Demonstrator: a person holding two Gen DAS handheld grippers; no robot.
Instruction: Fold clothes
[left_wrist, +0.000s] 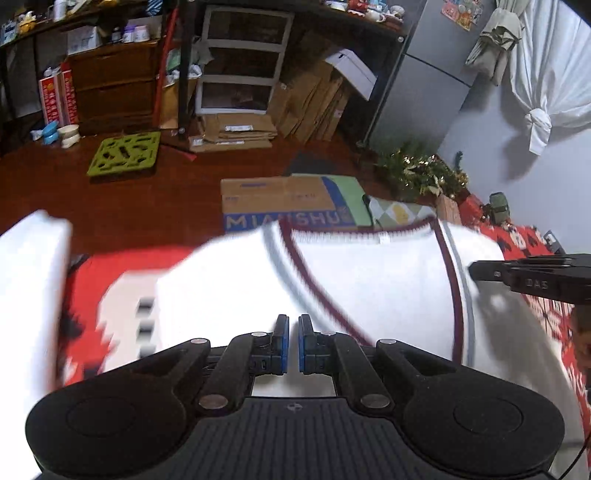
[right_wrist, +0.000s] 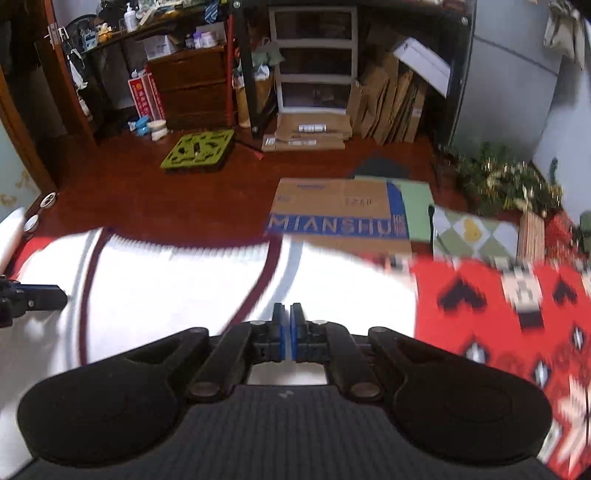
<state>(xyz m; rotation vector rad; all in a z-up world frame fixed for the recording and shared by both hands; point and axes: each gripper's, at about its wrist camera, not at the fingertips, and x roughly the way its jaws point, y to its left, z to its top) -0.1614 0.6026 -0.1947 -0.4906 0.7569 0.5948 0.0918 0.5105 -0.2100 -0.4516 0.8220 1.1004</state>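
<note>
Left gripper (left_wrist: 293, 341) and right gripper (right_wrist: 287, 338): blue pads nearly together on each, only a narrow slit between; whether any cloth sits pinched in that slit cannot be told, since the white fabric lies right under the tips and glares out. Both poised low over the white garment (left_wrist: 369, 280), a knit piece with maroon and grey trim (left_wrist: 456, 291) round a V neckline, spread on the red patterned blanket (right_wrist: 498, 295). Neckline toward the far edge, near the cardboard box (left_wrist: 280, 203) on the floor beyond; body running back toward the near side, so long axis roughly near-to-far, collar far. Left gripper over the left part of the chest, right gripper over the right part, each visible at the side of the other's view. Another white fabric mass (left_wrist: 33, 288) at far left, blurred, possibly a sleeve or a second piece; not clear which. Judged step: somewhere in handling the spread garment, either smoothing it flat or taking hold for a fold across the body; blur hints at motion. Next move likely calls for a sure pinch on 1 layer near each side.
</note>
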